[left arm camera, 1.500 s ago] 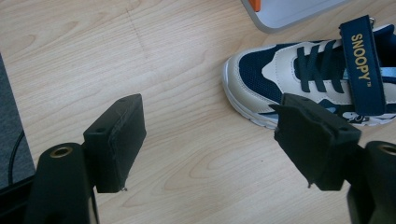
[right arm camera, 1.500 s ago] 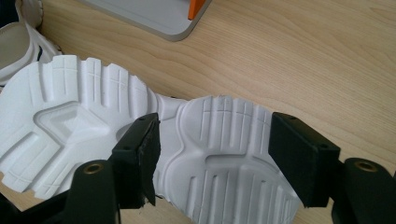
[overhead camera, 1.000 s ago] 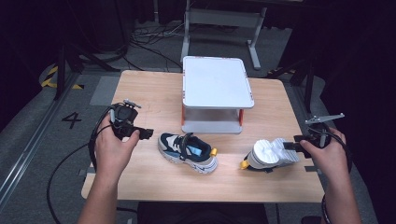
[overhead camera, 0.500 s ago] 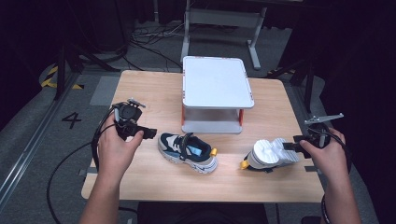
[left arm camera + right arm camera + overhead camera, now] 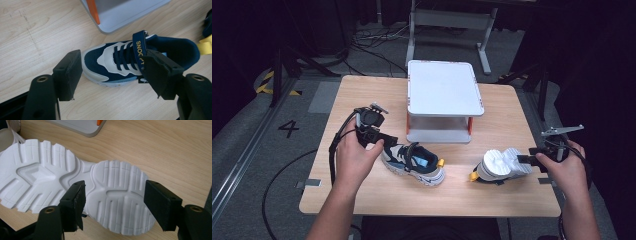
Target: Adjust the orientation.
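Observation:
A navy and white child's shoe (image 5: pixel 414 162) stands upright near the table's front, toe to the left. My left gripper (image 5: pixel 383 140) is at its toe. In the left gripper view the jaws of the left gripper (image 5: pixel 113 58) straddle the shoe's (image 5: pixel 117 62) front; they have just been closing, with the shoe between them and no pad visibly pressing. A second shoe (image 5: pixel 499 167) lies on its side, its white sole turned to the right. My right gripper (image 5: pixel 526 160) stands open against that sole (image 5: pixel 45 175), its jaws (image 5: pixel 116 188) either side of the heel part.
A white two-level stand (image 5: pixel 444 92) with orange posts sits at the middle back of the wooden table (image 5: pixel 362 200), just behind the navy shoe. Its base corner (image 5: pixel 120 12) is close to the left gripper. Cables lie on the floor beyond.
My left hand has moved right, bringing the gripper up to the navy shoe's toe. The right hand and the white-soled shoe have stayed put.

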`<state>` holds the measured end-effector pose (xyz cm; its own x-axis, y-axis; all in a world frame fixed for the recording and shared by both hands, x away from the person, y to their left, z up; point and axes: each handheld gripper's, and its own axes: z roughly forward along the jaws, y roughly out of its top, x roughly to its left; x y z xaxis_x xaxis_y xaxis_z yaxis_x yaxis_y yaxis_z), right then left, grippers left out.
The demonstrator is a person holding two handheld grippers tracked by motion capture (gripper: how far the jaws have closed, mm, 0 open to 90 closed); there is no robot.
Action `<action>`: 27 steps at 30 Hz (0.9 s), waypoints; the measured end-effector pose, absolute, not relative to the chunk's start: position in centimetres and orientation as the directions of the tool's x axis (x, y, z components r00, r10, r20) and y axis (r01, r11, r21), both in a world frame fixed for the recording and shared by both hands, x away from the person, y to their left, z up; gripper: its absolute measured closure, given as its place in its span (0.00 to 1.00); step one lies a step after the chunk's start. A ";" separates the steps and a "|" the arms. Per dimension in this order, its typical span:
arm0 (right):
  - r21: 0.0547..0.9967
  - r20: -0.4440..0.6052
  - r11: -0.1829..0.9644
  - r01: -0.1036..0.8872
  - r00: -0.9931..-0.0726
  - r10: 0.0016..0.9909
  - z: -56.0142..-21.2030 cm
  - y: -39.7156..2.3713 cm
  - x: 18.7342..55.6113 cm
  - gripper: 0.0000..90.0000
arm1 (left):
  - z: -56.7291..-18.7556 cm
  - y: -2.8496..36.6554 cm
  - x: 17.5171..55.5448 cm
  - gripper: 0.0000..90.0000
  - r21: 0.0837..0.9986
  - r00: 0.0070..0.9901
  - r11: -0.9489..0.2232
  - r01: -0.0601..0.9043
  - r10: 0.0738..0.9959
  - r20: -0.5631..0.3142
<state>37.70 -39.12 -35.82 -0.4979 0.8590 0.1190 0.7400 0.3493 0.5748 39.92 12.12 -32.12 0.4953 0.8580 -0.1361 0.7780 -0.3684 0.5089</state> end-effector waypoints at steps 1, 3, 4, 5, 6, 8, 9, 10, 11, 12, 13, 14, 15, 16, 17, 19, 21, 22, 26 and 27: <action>0.578 0.119 0.343 0.741 -0.492 0.863 -35.7 -39.3 37.6 0.39 | -32.1 12.1 39.9 0.39 0.509 0.495 -0.368 0.778 0.858 -0.136; 0.582 0.118 0.334 0.741 -0.483 0.867 -35.7 -39.7 37.4 0.39 | -32.4 11.1 40.4 0.41 0.509 0.495 -0.362 0.781 0.856 -0.150; 0.582 0.120 0.330 0.743 -0.480 0.869 -35.6 -39.8 37.3 0.39 | -32.5 10.7 40.5 0.41 0.514 0.502 -0.368 0.775 0.853 -0.145; 0.583 0.120 0.330 0.742 -0.481 0.869 -35.6 -39.8 37.3 0.39 | -32.5 10.7 40.5 0.41 0.514 0.502 -0.368 0.775 0.853 -0.145; 0.583 0.121 0.330 0.742 -0.481 0.869 -35.6 -39.8 37.3 0.39 | -32.6 9.8 40.7 0.41 0.517 0.502 -0.365 0.774 0.852 -0.150; 0.583 0.118 0.334 0.741 -0.484 0.867 -35.7 -39.7 37.4 0.39 | -32.7 9.1 40.8 0.41 0.494 0.503 -0.374 0.785 0.850 -0.156; 0.581 0.121 0.336 0.741 -0.487 0.865 -35.8 -39.6 37.4 0.39 | -32.9 8.7 40.9 0.42 0.484 0.503 -0.380 0.788 0.851 -0.151; 0.580 0.119 0.340 0.740 -0.490 0.864 -35.8 -39.6 37.5 0.39 | -33.0 8.5 41.0 0.42 0.472 0.514 -0.397 0.787 0.845 -0.147; 0.578 0.120 0.339 0.742 -0.489 0.864 -35.8 -39.5 37.5 0.39 | -33.2 8.2 41.1 0.42 0.468 0.521 -0.405 0.786 0.841 -0.148; 0.578 0.120 0.339 0.742 -0.489 0.864 -35.8 -39.5 37.5 0.39 | -33.2 8.2 41.1 0.42 0.468 0.521 -0.405 0.786 0.841 -0.148; 0.578 0.120 0.342 0.741 -0.491 0.863 -35.9 -39.5 37.5 0.39 | -33.5 7.9 41.1 0.42 0.461 0.525 -0.409 0.788 0.837 -0.154; 0.578 0.119 0.342 0.741 -0.491 0.863 -35.8 -39.5 37.5 0.39 | -33.8 7.5 41.2 0.42 0.449 0.534 -0.412 0.793 0.825 -0.185; 0.578 0.119 0.341 0.741 -0.490 0.863 -35.8 -39.5 37.4 0.39 | -34.0 7.4 41.2 0.42 0.445 0.535 -0.410 0.796 0.821 -0.200; 0.579 0.119 0.340 0.741 -0.489 0.864 -35.8 -39.5 37.4 0.39 | -34.0 7.4 41.2 0.41 0.445 0.535 -0.410 0.796 0.821 -0.200; 0.581 0.119 0.339 0.740 -0.489 0.864 -35.7 -39.6 37.4 0.39 | -34.2 7.2 41.3 0.40 0.437 0.539 -0.417 0.797 0.817 -0.204; 0.582 0.118 0.337 0.740 -0.487 0.865 -35.7 -39.6 37.3 0.39 | -34.5 6.8 41.4 0.40 0.434 0.539 -0.421 0.796 0.820 -0.192; 0.583 0.119 0.336 0.740 -0.487 0.866 -35.7 -39.6 37.3 0.39 | -35.0 6.3 41.5 0.38 0.425 0.545 -0.436 0.793 0.820 -0.176; 0.583 0.118 0.337 0.740 -0.487 0.865 -35.7 -39.6 37.3 0.39 | -35.2 6.2 41.6 0.37 0.419 0.550 -0.444 0.792 0.817 -0.175; 0.581 0.118 0.340 0.740 -0.490 0.864 -35.7 -39.5 37.3 0.39 | -36.3 5.5 41.7 0.39 0.380 0.554 -0.471 0.796 0.819 -0.148; 0.580 0.119 0.341 0.740 -0.490 0.863 -35.7 -39.5 37.3 0.39 | -36.5 5.4 41.8 0.39 0.378 0.552 -0.470 0.798 0.821 -0.147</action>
<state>37.33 -39.51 -35.70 -0.4904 0.8634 0.1187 0.7400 0.3406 0.5799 41.76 5.40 -36.50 0.5524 0.8206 -0.1465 0.7978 -0.4695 0.3782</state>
